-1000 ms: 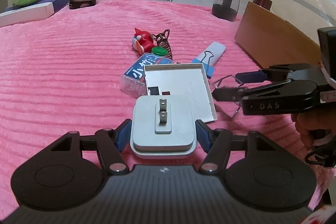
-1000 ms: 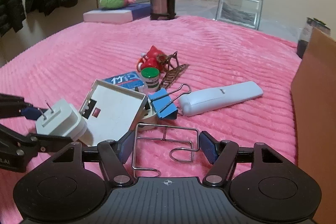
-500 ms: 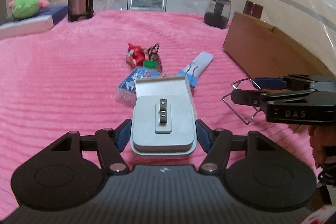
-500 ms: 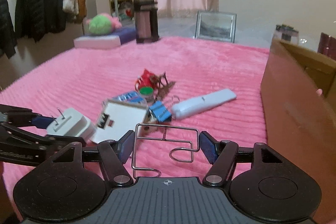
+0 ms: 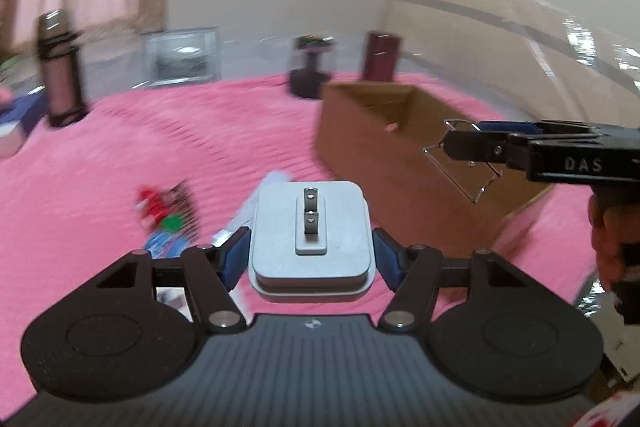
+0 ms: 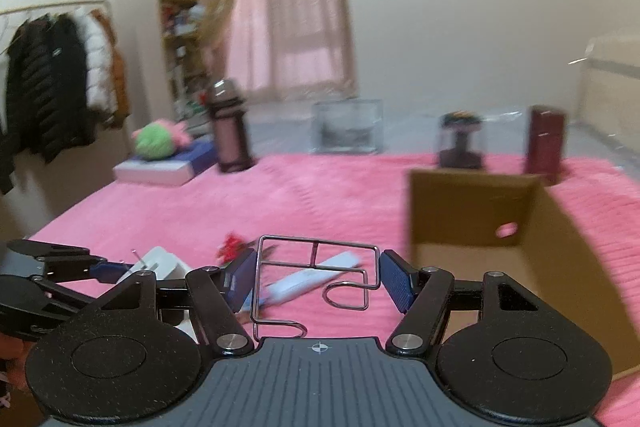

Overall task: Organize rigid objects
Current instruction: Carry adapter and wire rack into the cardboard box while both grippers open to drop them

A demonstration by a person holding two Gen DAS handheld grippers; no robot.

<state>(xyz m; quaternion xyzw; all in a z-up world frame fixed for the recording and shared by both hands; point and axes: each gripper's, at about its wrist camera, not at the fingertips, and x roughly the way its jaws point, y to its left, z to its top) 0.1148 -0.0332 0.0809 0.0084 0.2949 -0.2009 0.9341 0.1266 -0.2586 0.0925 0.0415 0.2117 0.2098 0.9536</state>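
My left gripper [image 5: 310, 255] is shut on a white plug adapter [image 5: 310, 239], prongs facing up, held in the air above the pink bedspread. My right gripper [image 6: 318, 277] is shut on a bent wire rack [image 6: 316, 275]. In the left wrist view that right gripper [image 5: 464, 147] with the wire rack [image 5: 460, 163] hangs over the open cardboard box [image 5: 376, 147]. The cardboard box [image 6: 468, 215] stands just right of the right gripper. The left gripper [image 6: 116, 269] with the plug adapter [image 6: 158, 261] shows low at the left.
On the bedspread [image 5: 160, 147] below lie a red figure [image 5: 152, 201], a green cap [image 5: 172, 223] and a pale blue remote [image 6: 312, 277]. At the back stand a flask [image 6: 230, 127], a picture frame [image 6: 346, 127], a dark jar [image 6: 460, 141] and a maroon box [image 6: 546, 143]. A person's hand [image 5: 608, 227] holds the right gripper.
Both grippers have risen off the bedspread with their objects and swung right toward the cardboard box. The white tray and binder clip have dropped out of sight below.
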